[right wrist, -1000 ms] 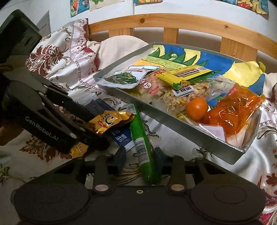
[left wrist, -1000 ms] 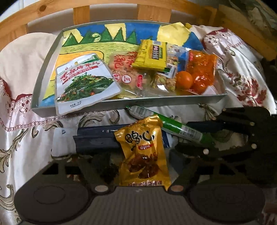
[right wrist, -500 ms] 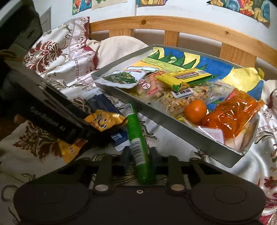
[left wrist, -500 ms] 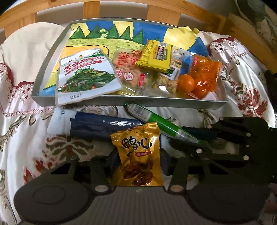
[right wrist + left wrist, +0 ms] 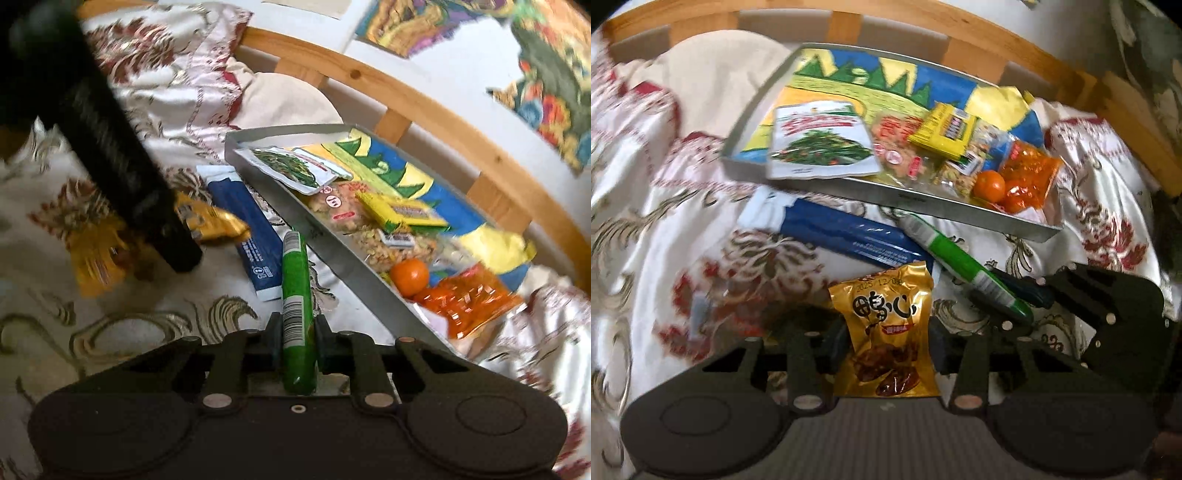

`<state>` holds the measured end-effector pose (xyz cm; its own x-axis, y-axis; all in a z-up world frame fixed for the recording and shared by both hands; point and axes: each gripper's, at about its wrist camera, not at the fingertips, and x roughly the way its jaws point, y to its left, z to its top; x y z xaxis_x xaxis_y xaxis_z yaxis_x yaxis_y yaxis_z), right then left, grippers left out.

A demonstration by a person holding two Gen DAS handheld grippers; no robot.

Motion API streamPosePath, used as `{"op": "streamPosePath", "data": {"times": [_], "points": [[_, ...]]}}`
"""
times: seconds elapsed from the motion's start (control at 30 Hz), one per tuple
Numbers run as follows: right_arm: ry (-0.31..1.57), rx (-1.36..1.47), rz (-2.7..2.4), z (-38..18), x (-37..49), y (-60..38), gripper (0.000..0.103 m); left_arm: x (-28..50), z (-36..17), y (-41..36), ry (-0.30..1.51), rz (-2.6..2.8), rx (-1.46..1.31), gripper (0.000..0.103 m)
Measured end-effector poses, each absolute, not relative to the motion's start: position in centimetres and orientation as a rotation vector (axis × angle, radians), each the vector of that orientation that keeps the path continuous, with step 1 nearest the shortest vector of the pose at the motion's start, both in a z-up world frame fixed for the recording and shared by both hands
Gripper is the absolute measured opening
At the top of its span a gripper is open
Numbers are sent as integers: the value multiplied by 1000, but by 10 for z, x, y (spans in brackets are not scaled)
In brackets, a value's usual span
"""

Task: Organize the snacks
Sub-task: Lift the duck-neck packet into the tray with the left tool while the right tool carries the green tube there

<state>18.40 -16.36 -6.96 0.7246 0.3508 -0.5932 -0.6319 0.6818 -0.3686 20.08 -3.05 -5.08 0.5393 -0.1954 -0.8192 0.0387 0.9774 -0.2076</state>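
My left gripper (image 5: 886, 345) is shut on a gold snack packet (image 5: 886, 317), whose top stands up between the pads. My right gripper (image 5: 297, 338) is shut on a green stick-shaped snack (image 5: 295, 280) that points away toward the grey tray (image 5: 332, 251). In the left wrist view the green stick (image 5: 960, 262) runs from the tray's front wall (image 5: 923, 201) down to the right gripper (image 5: 1019, 314). In the right wrist view the left gripper (image 5: 181, 254) reaches in from the upper left, holding the gold packet (image 5: 210, 225). A blue packet (image 5: 849, 232) lies flat on the cloth beside the tray.
The tray holds a white and green vegetable packet (image 5: 820, 144), a yellow packet (image 5: 945, 133), clear biscuit packs, a small orange fruit (image 5: 989, 184) and an orange bag (image 5: 1030, 173). Floral satin cloth (image 5: 683, 221) covers the surface. A wooden rail (image 5: 1034, 70) runs behind.
Both grippers went from open to shut: the left on the gold packet, the right on the green stick. Both views have rolled and shifted, and the tray now looks tilted.
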Motion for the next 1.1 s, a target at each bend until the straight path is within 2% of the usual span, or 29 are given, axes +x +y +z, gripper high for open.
{"op": "streamPosePath", "data": {"times": [0.53,0.73,1.1], "points": [[339,-729,490,-17,144,-141,18,165,13,-4,839,-79,-211,48],[274,-677,453,4,158,-142,18,192,37,-2,778,-63,-220,48],[226,-483,385,1,222,-181,18,288,36,-29,722,-36,-228,48]]}}
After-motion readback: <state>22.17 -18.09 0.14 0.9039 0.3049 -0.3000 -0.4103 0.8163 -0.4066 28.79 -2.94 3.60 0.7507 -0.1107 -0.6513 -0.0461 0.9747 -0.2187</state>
